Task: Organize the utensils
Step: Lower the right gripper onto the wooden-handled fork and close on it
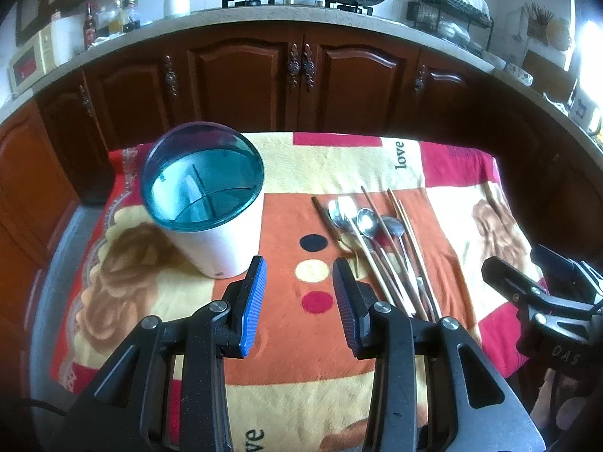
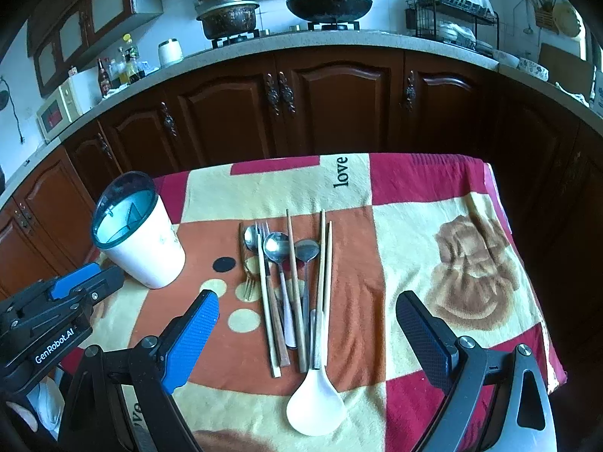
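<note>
Grippers hover low over the fleecy patterned blanket (image 2: 433, 188), both spread wide and holding nothing; left gripper (image 1: 299, 293) sits beside the smooth white cylindrical holder (image 1: 222, 241) with its teal translucent rim; right gripper (image 2: 307, 335) straddles the loose utensils (image 2: 290, 282): steel spoons, wooden chopsticks, white plastic ladle (image 2: 316, 403).

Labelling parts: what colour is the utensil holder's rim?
Translucent teal rim on a white holder; clearest in left wrist view.
</note>
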Motion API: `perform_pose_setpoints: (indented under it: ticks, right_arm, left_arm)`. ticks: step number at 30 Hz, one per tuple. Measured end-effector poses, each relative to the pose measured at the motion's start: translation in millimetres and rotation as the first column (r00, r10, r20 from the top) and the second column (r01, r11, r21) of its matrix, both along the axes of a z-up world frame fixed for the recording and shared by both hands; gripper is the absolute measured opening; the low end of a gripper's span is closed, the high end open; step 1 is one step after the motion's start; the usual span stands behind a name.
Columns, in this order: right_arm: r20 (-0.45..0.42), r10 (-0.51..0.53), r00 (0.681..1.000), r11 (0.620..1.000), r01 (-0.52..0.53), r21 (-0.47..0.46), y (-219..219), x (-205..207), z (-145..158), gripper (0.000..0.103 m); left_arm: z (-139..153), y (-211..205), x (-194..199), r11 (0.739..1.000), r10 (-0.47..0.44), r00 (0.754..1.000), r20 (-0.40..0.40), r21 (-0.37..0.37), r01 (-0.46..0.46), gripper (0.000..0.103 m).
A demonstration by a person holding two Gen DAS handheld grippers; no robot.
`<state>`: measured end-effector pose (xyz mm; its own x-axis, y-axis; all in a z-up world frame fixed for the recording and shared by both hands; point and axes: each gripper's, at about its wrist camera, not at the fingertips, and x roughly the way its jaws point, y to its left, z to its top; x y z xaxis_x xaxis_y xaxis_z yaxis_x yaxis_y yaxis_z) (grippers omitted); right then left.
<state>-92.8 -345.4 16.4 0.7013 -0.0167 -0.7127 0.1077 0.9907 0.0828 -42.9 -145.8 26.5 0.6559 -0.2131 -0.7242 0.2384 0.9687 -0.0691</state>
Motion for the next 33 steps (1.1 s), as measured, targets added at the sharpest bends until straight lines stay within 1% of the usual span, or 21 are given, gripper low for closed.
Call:
perform_pose_setpoints:
  ticks: [9,11,13,15,17,20,22,25,26,28,30,33]
  right_arm:
    - [-0.024,0.016,1.000,1.000,-0.016,-0.003,-10,21,-14,0.094]
    - [-0.032,0.028,0.999,1.000,-0.027,0.013,-15,29,-20,0.086]
    - [-0.047,0.043,0.998,0.999,-0.041,0.027,-19,37,-25,0.084]
    - [-0.055,0.068,0.996,0.997,-0.065,0.047,-20,44,-31,0.079]
    - [-0.078,0.112,0.991,0.990,-0.105,0.093,-18,55,-39,0.065]
    - [-0.085,0.197,0.977,0.968,-0.181,0.173,-7,70,-48,0.053]
    - [-0.092,0.245,0.965,0.954,-0.223,0.199,4,81,-55,0.046]
    - [-0.107,0.330,0.938,0.929,-0.303,0.213,28,104,-68,0.043]
    - [-0.115,0.343,0.932,0.925,-0.314,0.215,33,110,-72,0.039]
    - [-0.137,0.362,0.922,0.918,-0.326,0.226,41,125,-81,0.035]
    - [-0.154,0.368,0.917,0.916,-0.330,0.227,45,136,-89,0.035]
    - [-0.179,0.375,0.910,0.917,-0.335,0.215,52,152,-99,0.031]
  left_arm:
    - [-12,-6,20,1.000,0.011,0.999,-0.037,-0.009,-0.011,0.036]
    - [-17,-6,23,1.000,0.012,0.999,-0.048,-0.004,-0.012,0.036]
    - [-21,-6,25,1.000,0.016,0.998,-0.060,-0.003,-0.016,0.036]
    - [-24,-5,26,1.000,0.018,0.997,-0.073,-0.007,-0.018,0.036]
    - [-27,-4,27,1.000,0.024,0.997,-0.079,-0.006,-0.024,0.036]
    - [-31,-1,29,0.999,0.032,0.995,-0.090,-0.010,-0.033,0.036]
    - [-32,1,29,0.999,0.036,0.995,-0.091,-0.008,-0.037,0.036]
    - [-35,7,29,0.999,0.046,0.995,-0.092,-0.001,-0.047,0.036]
    - [-36,9,30,0.999,0.050,0.994,-0.094,0.000,-0.050,0.036]
    - [-38,14,32,0.998,0.059,0.993,-0.100,-0.002,-0.059,0.036]
    - [-40,18,34,0.998,0.066,0.992,-0.104,-0.002,-0.066,0.036]
    - [-42,22,36,0.997,0.074,0.991,-0.110,-0.009,-0.075,0.036]
